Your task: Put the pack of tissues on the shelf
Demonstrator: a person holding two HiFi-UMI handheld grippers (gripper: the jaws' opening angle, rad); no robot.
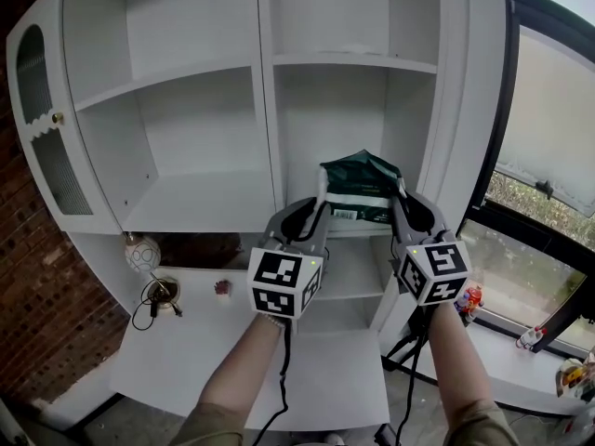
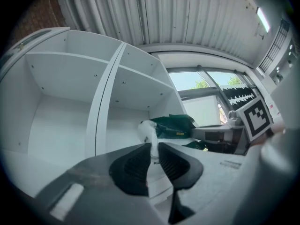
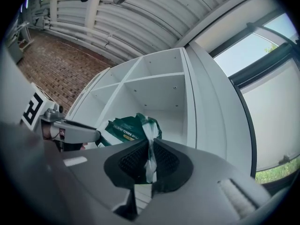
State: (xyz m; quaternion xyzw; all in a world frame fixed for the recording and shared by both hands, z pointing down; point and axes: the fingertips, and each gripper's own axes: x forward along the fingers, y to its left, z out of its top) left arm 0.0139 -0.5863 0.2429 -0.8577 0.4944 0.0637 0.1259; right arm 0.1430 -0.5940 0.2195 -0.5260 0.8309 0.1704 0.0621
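Mid-carry: the left gripper (image 1: 320, 208) and the right gripper (image 1: 401, 203) each clenched an end of the pack of tissues (image 1: 361, 186), held aloft just before the right-hand shelf (image 1: 311, 128) (bare). Next it needed easing farther in, lowering, then releasing.

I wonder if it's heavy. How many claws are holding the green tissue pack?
2. The left claw pinches the wrapper at the tissue pack's left end. The right claw pinches its right end. Both hold it up before the shelf unit. None hidden.
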